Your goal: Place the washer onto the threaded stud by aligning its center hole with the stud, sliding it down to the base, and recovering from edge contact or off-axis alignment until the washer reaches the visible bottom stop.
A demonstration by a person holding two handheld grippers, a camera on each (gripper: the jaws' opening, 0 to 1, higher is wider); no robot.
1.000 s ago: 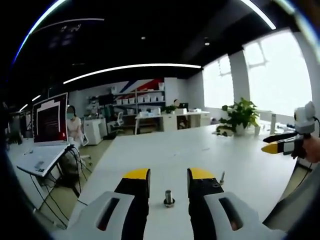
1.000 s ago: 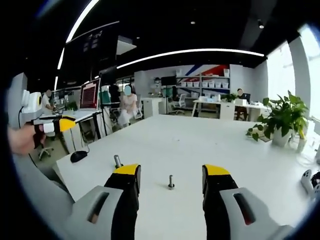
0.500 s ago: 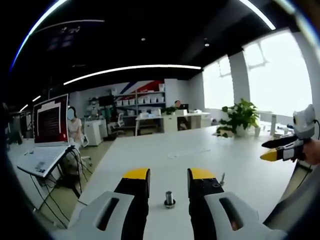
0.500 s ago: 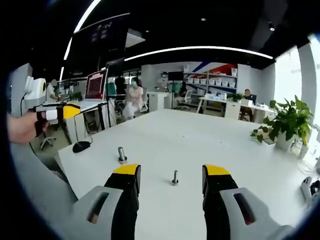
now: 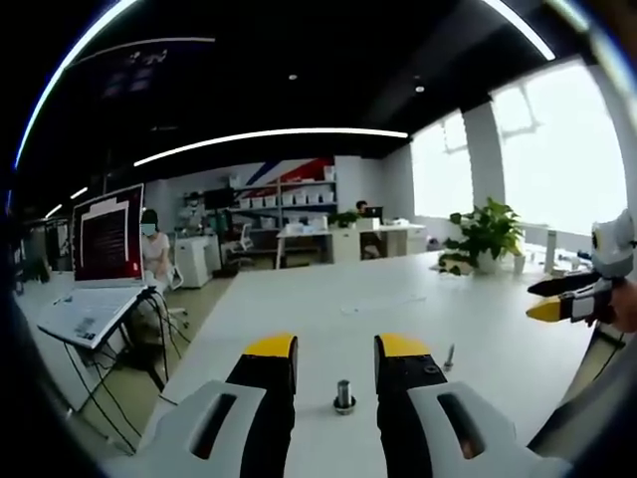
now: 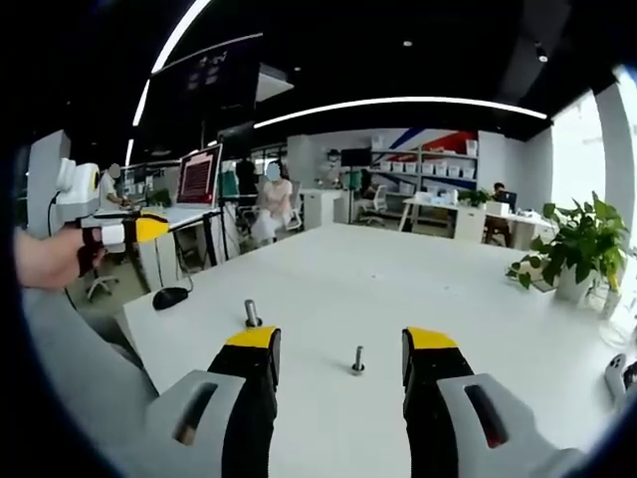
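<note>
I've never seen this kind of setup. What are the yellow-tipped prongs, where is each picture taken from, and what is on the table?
No robot here: a person holds a two-jaw gripper in each hand, and a fisheye camera rides on each one.

In the left gripper view the left gripper rises from the bottom, jaws apart and holding nothing. Between them a short stud stands on the white table. A thinner bolt stands further right, and the right gripper enters at the right edge.

In the right gripper view the right gripper is open and empty too. The bolt stands between its jaws, the stud to the left, and a mouse lies near the table's edge. I cannot make out a washer.
</note>
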